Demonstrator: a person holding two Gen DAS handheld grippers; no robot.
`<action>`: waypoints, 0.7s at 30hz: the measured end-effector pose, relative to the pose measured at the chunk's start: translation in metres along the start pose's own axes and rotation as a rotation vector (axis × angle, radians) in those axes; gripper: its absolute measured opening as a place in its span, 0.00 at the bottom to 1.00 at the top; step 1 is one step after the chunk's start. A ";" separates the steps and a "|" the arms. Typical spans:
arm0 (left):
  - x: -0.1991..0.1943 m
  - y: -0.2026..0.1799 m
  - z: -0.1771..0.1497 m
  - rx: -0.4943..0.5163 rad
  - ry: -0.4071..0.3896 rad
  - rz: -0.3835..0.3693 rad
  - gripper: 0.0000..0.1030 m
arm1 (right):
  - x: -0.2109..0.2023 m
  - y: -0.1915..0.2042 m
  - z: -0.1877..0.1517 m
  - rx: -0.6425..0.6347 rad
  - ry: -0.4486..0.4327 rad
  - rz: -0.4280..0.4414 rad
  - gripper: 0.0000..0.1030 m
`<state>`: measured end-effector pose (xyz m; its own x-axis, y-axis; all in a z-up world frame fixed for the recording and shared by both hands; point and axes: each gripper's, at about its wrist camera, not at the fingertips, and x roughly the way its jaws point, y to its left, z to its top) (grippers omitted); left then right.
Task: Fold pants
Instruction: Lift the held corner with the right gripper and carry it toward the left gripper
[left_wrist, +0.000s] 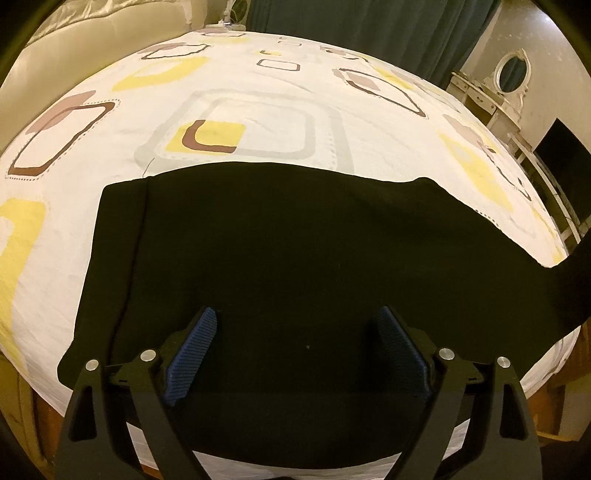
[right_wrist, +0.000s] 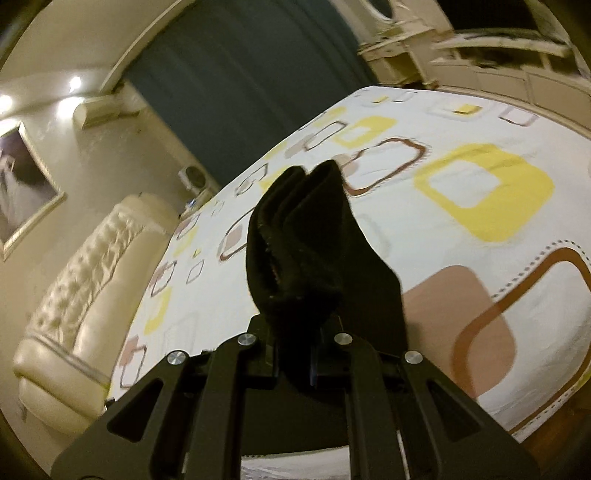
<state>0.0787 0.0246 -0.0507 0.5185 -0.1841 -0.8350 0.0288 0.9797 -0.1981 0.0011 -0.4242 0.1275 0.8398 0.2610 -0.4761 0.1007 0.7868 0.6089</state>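
Black pants (left_wrist: 280, 251) lie spread on the bed's patterned sheet (left_wrist: 258, 110) in the left wrist view, with one end rising off the bed at the right edge. My left gripper (left_wrist: 297, 328) hovers over the near part of the pants, its blue pads (left_wrist: 194, 354) wide apart and open, with only flat cloth below them. In the right wrist view my right gripper (right_wrist: 299, 325) is shut on a bunched end of the black pants (right_wrist: 303, 240), which sticks up in folds beyond the jaws, lifted above the sheet (right_wrist: 461, 166).
A cream padded headboard (right_wrist: 85, 280) runs along the left of the bed. Dark green curtains (left_wrist: 369, 22) hang behind it. A white dresser with an oval mirror (left_wrist: 511, 72) stands at the right, beside a dark screen (left_wrist: 561, 162). Wooden bed frame shows at the near edge.
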 end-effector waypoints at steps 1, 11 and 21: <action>0.000 0.000 0.000 -0.004 0.000 -0.001 0.86 | 0.003 0.011 -0.005 -0.022 0.011 0.002 0.09; -0.001 0.000 -0.001 -0.008 -0.003 0.002 0.86 | 0.045 0.082 -0.053 -0.156 0.105 0.021 0.09; 0.000 -0.002 -0.002 0.007 -0.006 0.018 0.86 | 0.103 0.120 -0.113 -0.261 0.232 0.003 0.09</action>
<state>0.0775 0.0225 -0.0514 0.5238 -0.1663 -0.8354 0.0260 0.9834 -0.1795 0.0395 -0.2397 0.0800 0.6933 0.3599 -0.6244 -0.0665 0.8946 0.4419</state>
